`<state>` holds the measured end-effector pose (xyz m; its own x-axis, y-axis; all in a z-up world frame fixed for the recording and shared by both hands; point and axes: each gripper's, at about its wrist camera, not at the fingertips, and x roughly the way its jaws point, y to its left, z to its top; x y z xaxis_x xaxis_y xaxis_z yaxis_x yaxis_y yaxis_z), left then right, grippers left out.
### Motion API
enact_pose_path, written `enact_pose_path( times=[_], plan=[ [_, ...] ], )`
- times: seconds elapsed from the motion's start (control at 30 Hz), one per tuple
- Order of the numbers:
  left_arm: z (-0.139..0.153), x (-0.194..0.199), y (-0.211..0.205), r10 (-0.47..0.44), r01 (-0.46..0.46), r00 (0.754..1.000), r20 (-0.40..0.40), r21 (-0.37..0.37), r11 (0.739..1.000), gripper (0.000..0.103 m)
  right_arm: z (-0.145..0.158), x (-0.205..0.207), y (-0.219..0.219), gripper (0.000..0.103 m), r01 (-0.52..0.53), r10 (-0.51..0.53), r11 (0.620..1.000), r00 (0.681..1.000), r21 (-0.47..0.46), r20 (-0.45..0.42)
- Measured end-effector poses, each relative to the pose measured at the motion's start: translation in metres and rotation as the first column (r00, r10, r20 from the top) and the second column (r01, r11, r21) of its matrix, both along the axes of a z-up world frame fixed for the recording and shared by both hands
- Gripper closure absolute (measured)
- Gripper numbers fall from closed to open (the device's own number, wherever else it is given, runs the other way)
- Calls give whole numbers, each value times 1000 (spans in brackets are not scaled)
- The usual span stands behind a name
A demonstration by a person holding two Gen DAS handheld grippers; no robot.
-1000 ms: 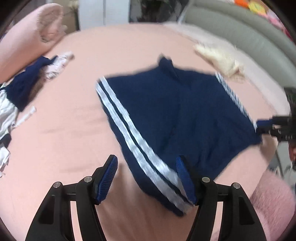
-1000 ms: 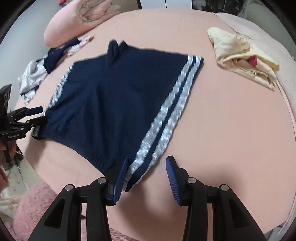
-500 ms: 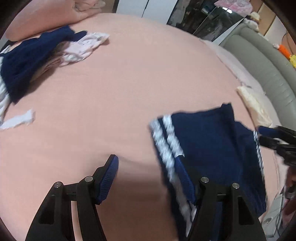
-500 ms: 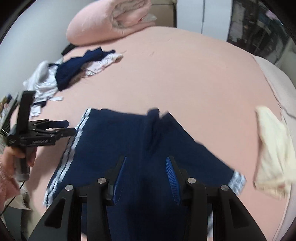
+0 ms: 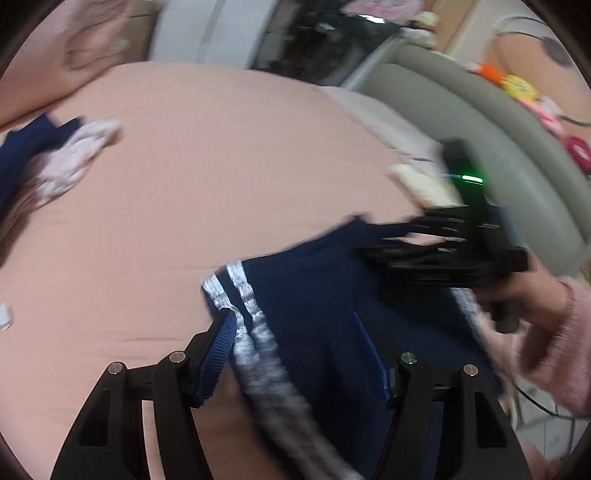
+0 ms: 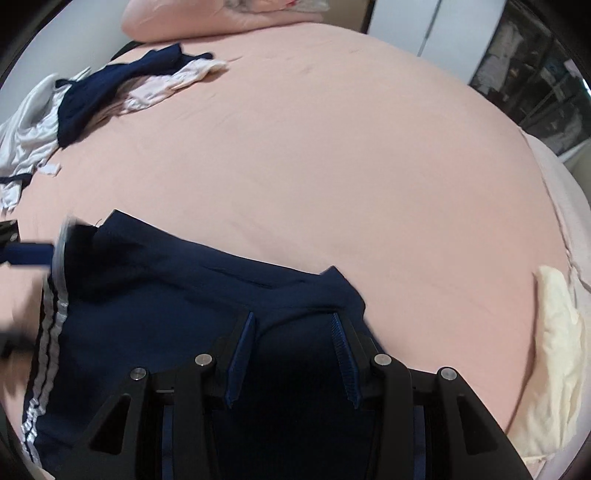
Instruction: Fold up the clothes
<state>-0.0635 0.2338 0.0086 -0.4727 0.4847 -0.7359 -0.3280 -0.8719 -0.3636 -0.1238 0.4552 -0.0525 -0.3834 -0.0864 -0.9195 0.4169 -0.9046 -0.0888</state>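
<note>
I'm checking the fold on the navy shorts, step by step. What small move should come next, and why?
Probably lower the shorts flat onto the pink sheet. Both hand-held grippers, left and right, have navy fabric between their fingers, and the cloth looks rumpled rather than lying smooth.

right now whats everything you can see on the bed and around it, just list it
shorts: one, navy with white side stripes, near edge of the bed, partly folded
bed sheet: one, pink, covers the whole bed
clothes pile: one heap, navy, white and pale pink, far left of the bed
cream garment: one, pale yellow, right edge of the bed
rolled blanket: one, pink, far end of the bed
sofa: one, grey, beyond the bed, with bright toys on top
left hand-held gripper: black with blue pads, striped edge of the shorts between its jaws
right hand-held gripper: black with blue pads, over the navy fabric
right hand: pink fuzzy sleeve, holding the right hand-held gripper
</note>
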Motion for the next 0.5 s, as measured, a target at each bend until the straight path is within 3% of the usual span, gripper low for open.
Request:
enact_pose_path(
  times=[0.1, 0.2, 0.27, 0.3, 0.33, 0.37, 0.5],
  plan=[
    [-11, -13, -18, 141, -140, 990, 24, -54, 989, 43, -4, 2, 9, 61, 19, -19, 999, 1000, -26, 10],
    [-15, -22, -38, 266, -261, 963, 50, -92, 961, 50, -6, 2, 13, 61, 30, -29, 998, 999, -47, 12],
    [-26, -28, -45, 237, -240, 959, 158, -5, 971, 55, -5, 2, 13, 61, 33, -33, 998, 999, -57, 8],
    [-27, -30, -33, 220, -219, 965, 144, -25, 975, 55, -5, 2, 13, 60, 35, -35, 997, 999, -63, 6],
    [-29, -32, -20, 203, -199, 971, 129, -45, 979, 66, -5, 2, 13, 60, 37, -36, 997, 999, -68, 3],
    [-28, -32, -14, 183, -179, 975, 128, -46, 983, 84, -5, 2, 13, 60, 38, -38, 997, 999, -73, 1],
    [-27, -34, 16, 115, -108, 988, 99, -73, 991, 98, -2, 3, 13, 60, 40, -42, 994, 999, -97, -15]
  ],
)
